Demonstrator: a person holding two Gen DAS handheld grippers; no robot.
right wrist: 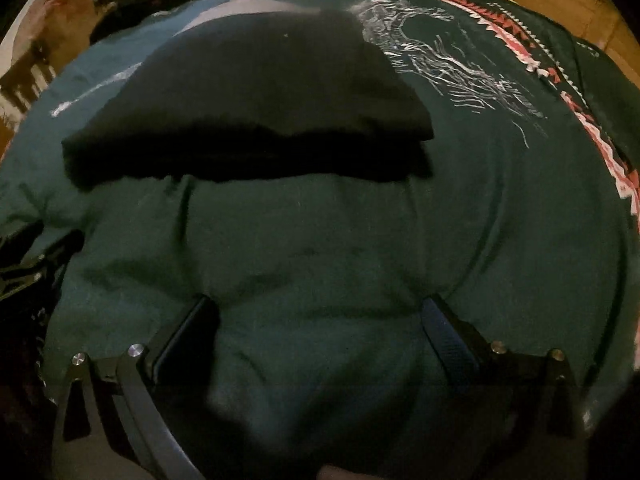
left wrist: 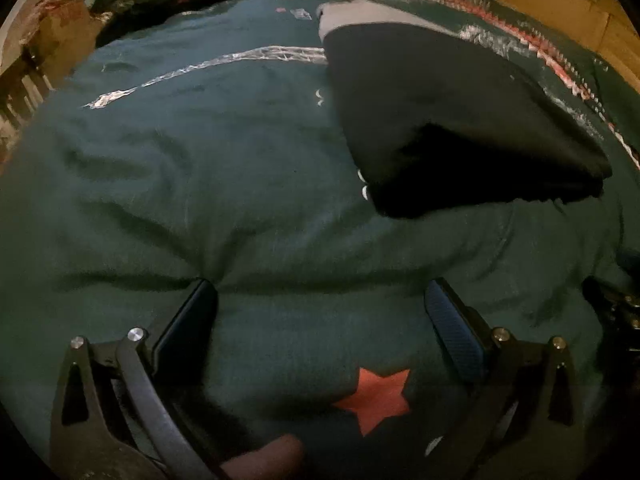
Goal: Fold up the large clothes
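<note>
While both grippers (left wrist: 320, 292) (right wrist: 320, 308) gape, folded black garment (right wrist: 256, 100) lies on green blanket (right wrist: 480, 220).

- No words, brand names or numbers can be read in either view; both are dim and blurred.
- On the dark green blanket (left wrist: 240, 200) there are only signs and patterns: a red six-pointed star (left wrist: 376, 402) printed near the lower edge of the left wrist view.
- A white line drawing (right wrist: 452, 76) stands on the same blanket in the right wrist view; what it depicts cannot be told, and no letters show in it.
- A red and white triangle border (right wrist: 552, 80) runs along the blanket's far edge.
- A few small white marks (left wrist: 364, 186) beside the black folded garment (left wrist: 460, 128) are too small to read.
</note>
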